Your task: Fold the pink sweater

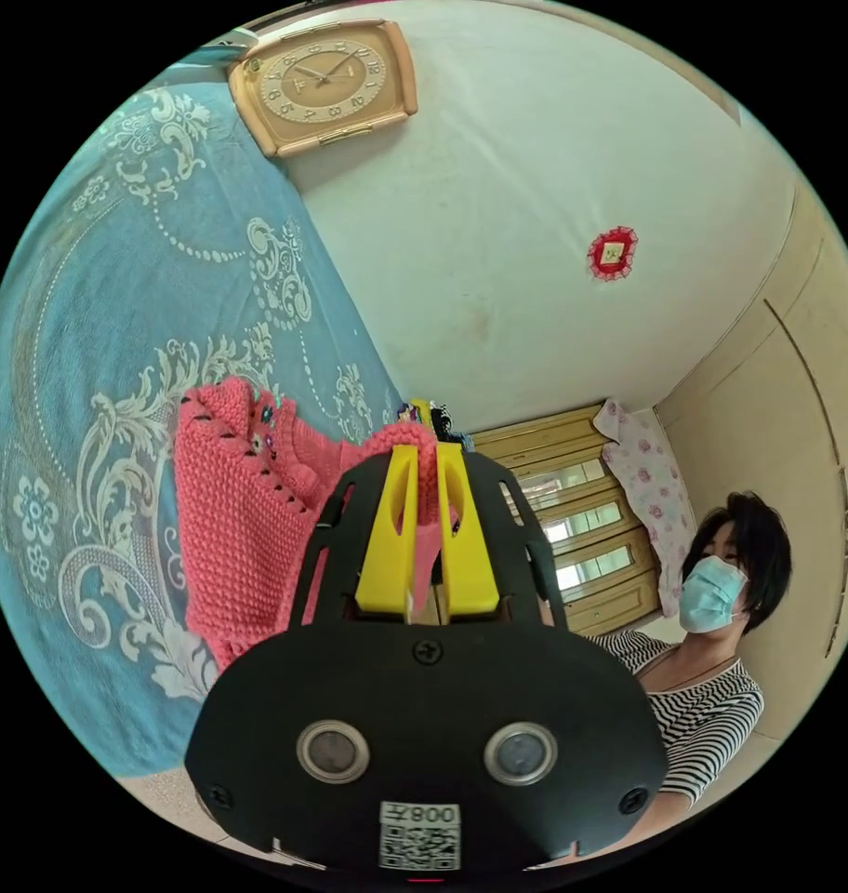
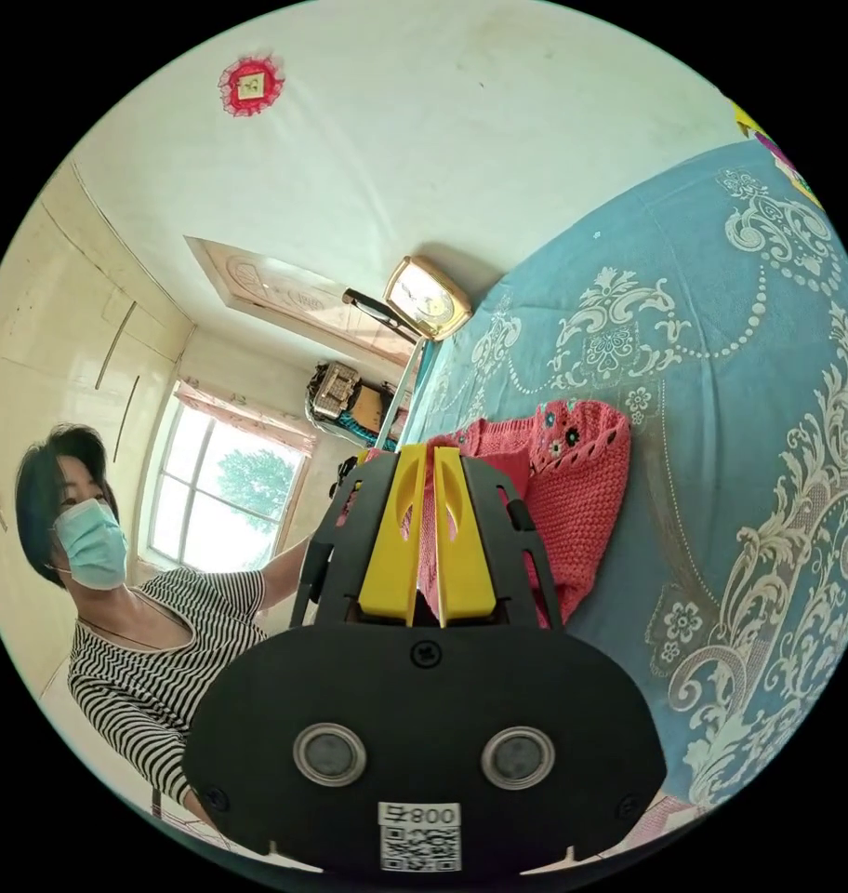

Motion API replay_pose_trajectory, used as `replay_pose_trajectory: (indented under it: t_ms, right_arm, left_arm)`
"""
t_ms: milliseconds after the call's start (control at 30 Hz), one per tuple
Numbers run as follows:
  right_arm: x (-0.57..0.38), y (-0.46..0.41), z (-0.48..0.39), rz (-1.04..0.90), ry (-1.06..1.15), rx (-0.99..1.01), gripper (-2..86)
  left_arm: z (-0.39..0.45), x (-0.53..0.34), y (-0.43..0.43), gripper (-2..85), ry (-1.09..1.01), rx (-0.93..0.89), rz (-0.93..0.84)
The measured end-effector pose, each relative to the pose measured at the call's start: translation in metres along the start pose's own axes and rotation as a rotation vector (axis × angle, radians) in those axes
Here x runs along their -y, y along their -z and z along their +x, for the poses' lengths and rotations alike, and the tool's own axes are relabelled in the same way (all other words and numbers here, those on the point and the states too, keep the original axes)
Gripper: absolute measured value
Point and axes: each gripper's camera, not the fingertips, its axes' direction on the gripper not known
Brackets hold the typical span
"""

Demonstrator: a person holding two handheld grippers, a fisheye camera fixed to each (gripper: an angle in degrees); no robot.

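Observation:
The pink knitted sweater [image 1: 238, 521] lies partly on a blue patterned bedspread [image 1: 117, 326], one edge lifted off it. In the left gripper view my left gripper [image 1: 427, 456] has its yellow jaws closed on a pinch of that pink knit. The right gripper view has the sweater [image 2: 573, 484] spread on the bedspread [image 2: 740, 391], small dark flowers along its trim. My right gripper [image 2: 429, 458] is shut on another edge of the pink fabric, which runs between its jaws.
A person in a striped top and a face mask [image 1: 712, 595] is close beside both grippers. A wall clock [image 1: 326, 84] lies at the bedspread's far end. A wooden cabinet [image 1: 573, 521], a window [image 2: 229, 484] and a cream wall surround the bed.

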Motion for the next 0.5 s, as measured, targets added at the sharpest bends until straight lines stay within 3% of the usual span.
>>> replay_pose_trajectory:
  t_ms: [367,500]
  right_arm:
    - [0.095,-0.055,0.06,-0.12,-0.21,-0.143,1.3]
    - [0.096,-0.062,0.067,-0.106,-0.24,-0.105,1.5]
  left_arm:
    - [-0.059,0.082,-0.063,5.4,0.203,0.167,-0.015]
    - [-0.06,0.091,-0.075,7.1,0.176,0.093,-0.004]
